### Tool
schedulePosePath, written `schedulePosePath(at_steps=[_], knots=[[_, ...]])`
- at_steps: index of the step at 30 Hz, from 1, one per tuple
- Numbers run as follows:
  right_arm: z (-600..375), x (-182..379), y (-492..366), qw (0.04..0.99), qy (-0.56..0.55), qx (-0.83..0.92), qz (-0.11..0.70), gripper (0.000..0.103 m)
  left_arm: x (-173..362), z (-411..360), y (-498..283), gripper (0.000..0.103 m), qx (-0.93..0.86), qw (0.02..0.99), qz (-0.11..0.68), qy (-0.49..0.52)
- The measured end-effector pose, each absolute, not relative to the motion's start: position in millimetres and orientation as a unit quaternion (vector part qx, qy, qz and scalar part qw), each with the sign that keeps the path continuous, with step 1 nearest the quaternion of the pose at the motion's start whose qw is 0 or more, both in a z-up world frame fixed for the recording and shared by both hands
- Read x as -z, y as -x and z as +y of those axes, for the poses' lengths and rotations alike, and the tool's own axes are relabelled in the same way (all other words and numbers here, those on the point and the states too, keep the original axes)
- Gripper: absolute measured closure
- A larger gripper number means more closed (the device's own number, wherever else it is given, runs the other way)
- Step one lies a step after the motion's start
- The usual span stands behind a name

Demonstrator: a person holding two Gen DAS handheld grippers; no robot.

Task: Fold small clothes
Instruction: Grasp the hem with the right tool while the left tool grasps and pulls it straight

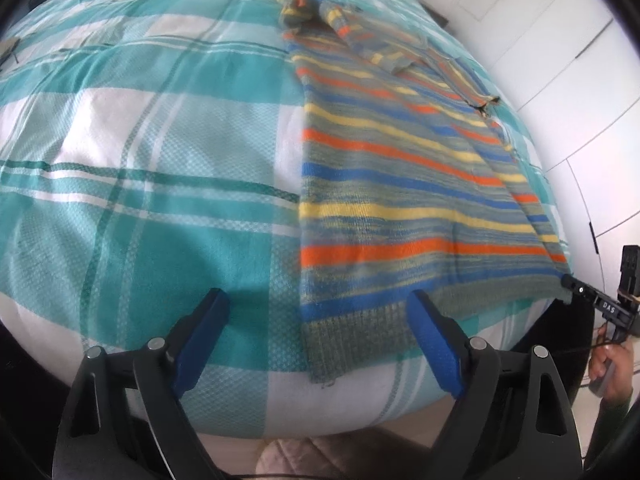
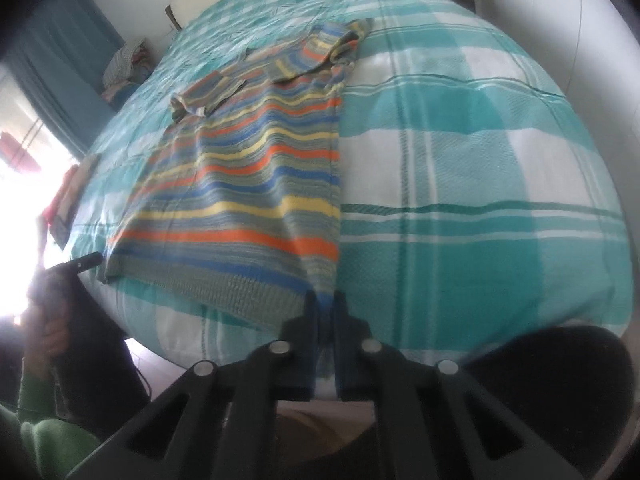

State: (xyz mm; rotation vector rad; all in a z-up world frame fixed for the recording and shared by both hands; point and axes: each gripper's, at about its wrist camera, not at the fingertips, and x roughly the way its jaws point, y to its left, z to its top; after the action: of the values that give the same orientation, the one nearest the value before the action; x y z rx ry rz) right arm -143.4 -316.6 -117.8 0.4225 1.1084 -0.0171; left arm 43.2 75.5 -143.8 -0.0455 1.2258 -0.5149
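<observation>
A striped knit sweater [image 1: 400,184] in orange, yellow, blue and grey lies flat on the bed, with its sleeves folded in across the chest at the far end. My left gripper [image 1: 318,304] is open just above the bed. The sweater's near left hem corner [image 1: 332,344] lies between its blue pads [image 1: 434,344], which do not press on it. In the right wrist view the sweater [image 2: 248,184] spreads up and to the left, and my right gripper [image 2: 325,298] is shut on the near right hem corner. The right gripper [image 1: 576,289] also shows at that corner in the left wrist view.
The bed cover [image 1: 140,200] is a teal and white plaid, and its near edge rounds off just below both grippers. White cupboard doors [image 1: 560,40] stand along one side. A pile of clothes [image 2: 124,64], a teal curtain [image 2: 60,60] and a bright window are on the other side. A hand in a green sleeve [image 2: 44,360] holds the left gripper.
</observation>
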Motion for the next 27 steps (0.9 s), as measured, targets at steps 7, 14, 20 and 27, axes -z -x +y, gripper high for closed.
schedulePosePath(at_steps=[7, 14, 20, 27], knots=[[-302, 143, 122, 0.824, -0.178, 0.012, 0.538, 0.097, 149, 59, -47, 0.098, 0.216, 0.790, 0.574, -0.007], [-312, 107, 141, 0.834, -0.186, 0.024, 0.519, 0.097, 105, 76, -23, 0.100, 0.223, 0.811, 0.540, -0.032], [-291, 121, 133, 0.824, -0.148, 0.024, 0.546, 0.097, 118, 69, -18, 0.100, 0.198, 0.815, 0.537, -0.085], [-295, 129, 136, 0.818, -0.163, 0.029, 0.551, 0.097, 113, 81, -14, 0.100, 0.198, 0.819, 0.536, -0.063]])
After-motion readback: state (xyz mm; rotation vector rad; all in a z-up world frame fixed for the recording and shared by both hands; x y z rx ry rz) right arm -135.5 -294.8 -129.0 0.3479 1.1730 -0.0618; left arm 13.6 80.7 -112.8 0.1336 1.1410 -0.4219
